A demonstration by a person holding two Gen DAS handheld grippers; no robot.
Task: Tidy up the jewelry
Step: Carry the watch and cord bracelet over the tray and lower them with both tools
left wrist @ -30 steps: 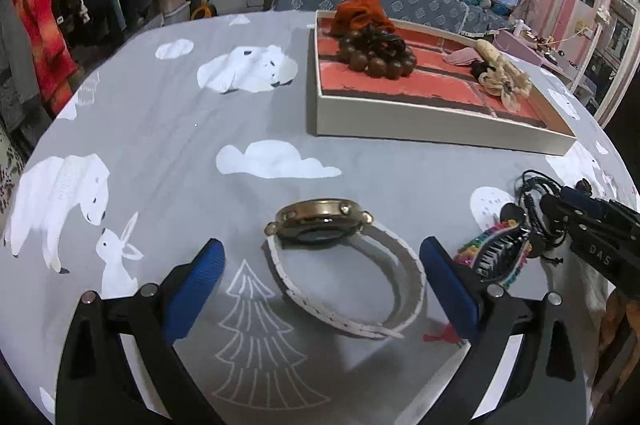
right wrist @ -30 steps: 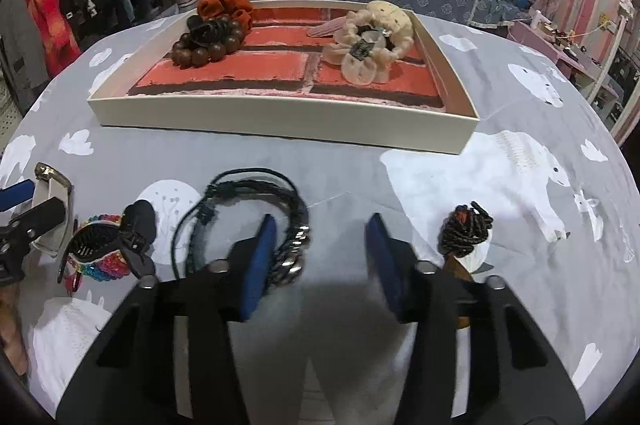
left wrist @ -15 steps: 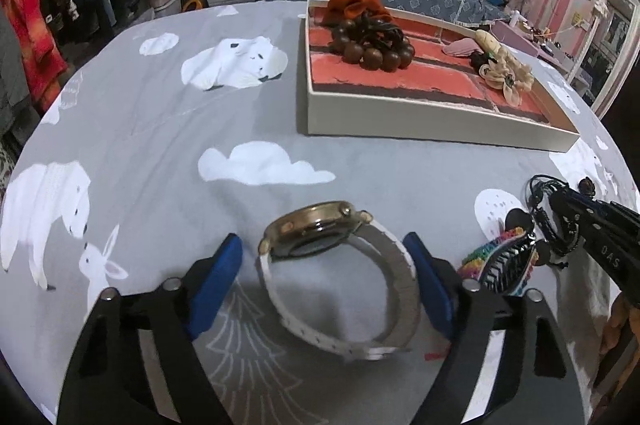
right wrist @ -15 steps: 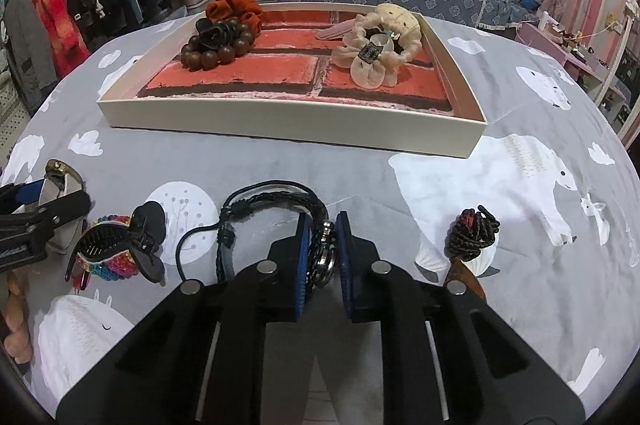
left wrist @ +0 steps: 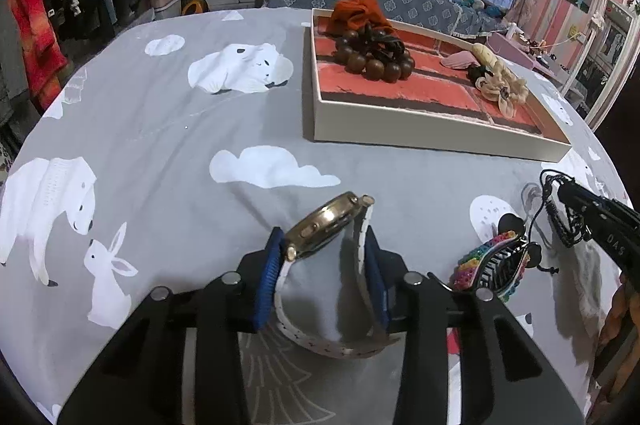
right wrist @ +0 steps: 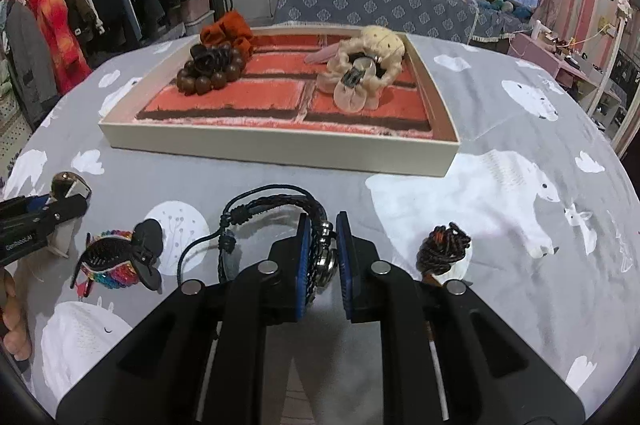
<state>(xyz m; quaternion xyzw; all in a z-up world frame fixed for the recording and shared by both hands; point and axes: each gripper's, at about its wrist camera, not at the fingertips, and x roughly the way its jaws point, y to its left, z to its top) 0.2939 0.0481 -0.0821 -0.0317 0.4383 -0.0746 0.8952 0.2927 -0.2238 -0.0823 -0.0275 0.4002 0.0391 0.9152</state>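
A gold-cased watch (left wrist: 324, 225) with a white strap stands tipped on edge on the grey cloth. My left gripper (left wrist: 322, 265) is closing on it, and its blue pads (left wrist: 268, 281) press the strap loop from both sides. In the right wrist view, my right gripper (right wrist: 323, 239) is shut on the metal-link part of a black braided bracelet (right wrist: 276, 203), whose cords loop out to the left. The cream tray (right wrist: 280, 151) with a red brick-pattern floor lies beyond both grippers. Each gripper shows at the edge of the other's view.
In the tray lie a brown bead bracelet (right wrist: 208, 77), an orange scrunchie (right wrist: 228, 27) and a cream scrunchie (right wrist: 364, 73). A rainbow claw clip (right wrist: 116, 261) sits between the grippers. A dark coiled hair tie (right wrist: 444, 249) lies right of the right gripper.
The left jaws went from wide apart to pressing the watch strap, and the watch tipped from flat onto its edge. The right jaws came together on the bracelet.
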